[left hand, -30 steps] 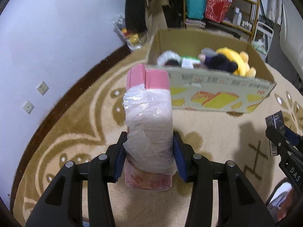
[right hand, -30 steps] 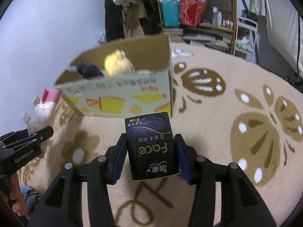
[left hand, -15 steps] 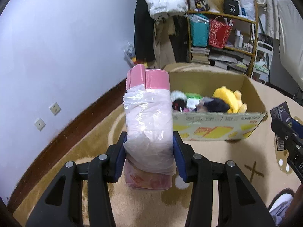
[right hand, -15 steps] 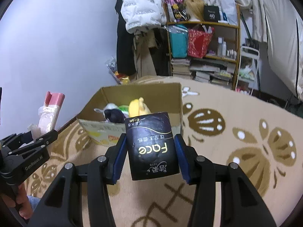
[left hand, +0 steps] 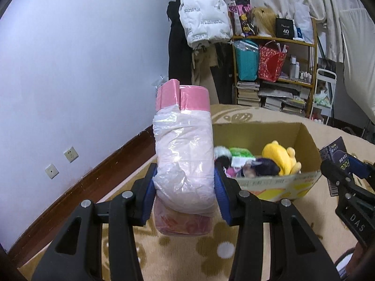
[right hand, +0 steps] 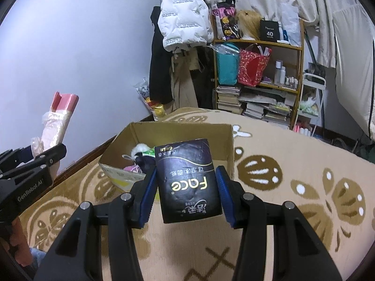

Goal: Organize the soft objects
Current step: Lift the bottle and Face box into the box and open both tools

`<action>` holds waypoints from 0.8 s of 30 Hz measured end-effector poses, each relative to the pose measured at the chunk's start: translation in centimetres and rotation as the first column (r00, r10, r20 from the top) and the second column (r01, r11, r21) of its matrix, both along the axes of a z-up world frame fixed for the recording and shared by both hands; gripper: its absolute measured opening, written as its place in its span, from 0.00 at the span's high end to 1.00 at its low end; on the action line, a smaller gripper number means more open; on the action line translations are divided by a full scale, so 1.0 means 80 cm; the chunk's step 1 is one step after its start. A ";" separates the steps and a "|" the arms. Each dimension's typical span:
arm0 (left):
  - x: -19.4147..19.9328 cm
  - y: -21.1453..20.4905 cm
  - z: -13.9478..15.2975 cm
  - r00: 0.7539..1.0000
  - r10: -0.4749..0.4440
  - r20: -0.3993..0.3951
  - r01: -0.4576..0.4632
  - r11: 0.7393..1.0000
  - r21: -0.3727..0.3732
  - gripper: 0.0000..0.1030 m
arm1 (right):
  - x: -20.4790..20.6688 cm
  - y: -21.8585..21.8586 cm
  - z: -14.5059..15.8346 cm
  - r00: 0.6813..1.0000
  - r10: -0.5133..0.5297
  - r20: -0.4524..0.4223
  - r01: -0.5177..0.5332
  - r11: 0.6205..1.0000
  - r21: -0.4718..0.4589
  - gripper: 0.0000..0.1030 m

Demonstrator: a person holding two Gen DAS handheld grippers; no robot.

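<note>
My left gripper [left hand: 185,187] is shut on a pink pack wrapped in clear plastic [left hand: 184,154], held upright above the rug. My right gripper [right hand: 186,189] is shut on a black tissue pack [right hand: 187,180] with "Face" printed on it. Beyond both stands an open cardboard box [left hand: 302,140] holding a yellow plush toy [left hand: 279,155], a dark plush [left hand: 264,168] and other soft things. In the right wrist view the box [right hand: 182,133] lies just behind the black pack, and the left gripper [right hand: 35,164] with its pink pack [right hand: 58,119] shows at the left edge. The right gripper [left hand: 346,173] shows at the right edge of the left wrist view.
A beige rug with brown patterns [right hand: 293,164] covers the floor. A shelf [right hand: 257,70] with bags, books and bottles stands at the back. A white jacket [right hand: 182,14] and dark clothes hang next to it. A pale wall with sockets [left hand: 70,154] runs along the left.
Both grippers have risen and tilted up with their packs. The box has sunk lower in both views, and more of the shelf and back wall shows.
</note>
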State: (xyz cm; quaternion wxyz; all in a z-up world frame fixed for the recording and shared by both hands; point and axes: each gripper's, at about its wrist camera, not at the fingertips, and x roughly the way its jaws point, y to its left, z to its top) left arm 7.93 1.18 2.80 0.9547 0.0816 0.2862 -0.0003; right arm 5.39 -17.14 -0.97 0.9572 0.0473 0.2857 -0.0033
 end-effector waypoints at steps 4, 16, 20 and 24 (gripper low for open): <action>0.007 -0.003 0.003 1.000 -0.001 0.025 0.001 1.000 0.014 0.57 | 0.014 0.007 0.004 1.000 0.018 0.013 -0.018 1.000 -0.021 0.49; 0.058 -0.018 -0.005 1.000 -0.008 0.008 0.008 1.000 -0.013 0.57 | 0.065 0.006 0.006 0.998 0.061 0.019 -0.060 0.998 -0.036 0.49; 0.077 -0.025 -0.011 1.000 -0.024 -0.004 0.024 0.999 -0.023 0.57 | 0.082 -0.001 0.002 0.998 0.063 0.012 -0.063 0.998 -0.022 0.49; 0.096 -0.031 -0.015 1.000 -0.031 -0.003 0.031 0.999 -0.019 0.57 | 0.097 -0.008 -0.002 0.996 0.085 -0.004 -0.085 0.996 -0.028 0.49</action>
